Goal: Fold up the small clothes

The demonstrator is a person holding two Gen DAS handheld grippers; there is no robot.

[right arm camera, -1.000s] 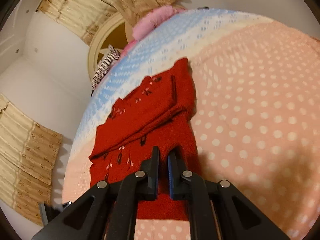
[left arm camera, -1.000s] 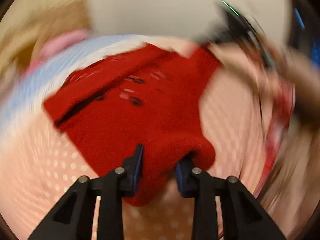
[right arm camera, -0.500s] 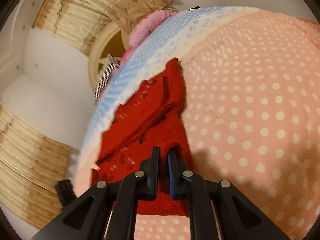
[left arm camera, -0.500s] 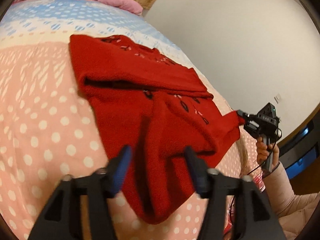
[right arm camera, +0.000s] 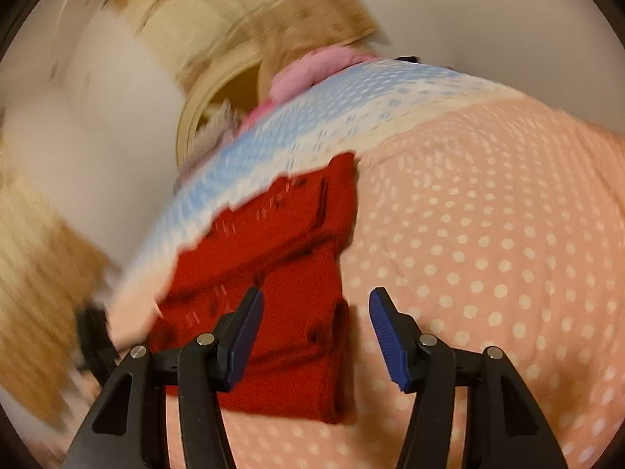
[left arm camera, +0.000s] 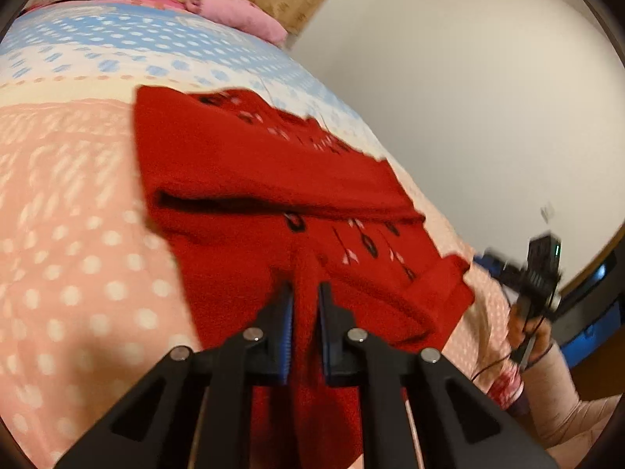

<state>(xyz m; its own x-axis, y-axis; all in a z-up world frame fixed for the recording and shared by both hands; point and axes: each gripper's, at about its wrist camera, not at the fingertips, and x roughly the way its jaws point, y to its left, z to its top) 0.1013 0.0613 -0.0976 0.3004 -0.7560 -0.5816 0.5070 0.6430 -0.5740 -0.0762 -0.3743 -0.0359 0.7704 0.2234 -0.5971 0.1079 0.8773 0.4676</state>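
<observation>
- Left wrist view: the left claw [left arm camera: 304, 305] is pressed together on a raised ridge of the red sweater [left arm camera: 273, 195], which lies partly folded on the dotted bedspread [left arm camera: 78, 273]. Half a second ago its jaws stood spread over the same bunched knit; they have just been closing, and the cloth now sits pinched between the blue pads. Far right, the right claw [left arm camera: 508, 269] shows only as a dark blur in the person's hand [left arm camera: 527, 328], so its state cannot be read from here.
- Right wrist view: the right claw [right arm camera: 312, 324] is spread, its jaws having just been opening; the near edge of the sweater [right arm camera: 297, 312] lies flat on the bedspread [right arm camera: 488, 254] below and slightly left of the gap, apparently gripped by nothing. A moment ago these jaws were clamped on that edge.
- Meaning, as I judge it: the right side's fold has been laid and let go, while the left has taken a fresh hold, probably to carry the next fold across.
</observation>
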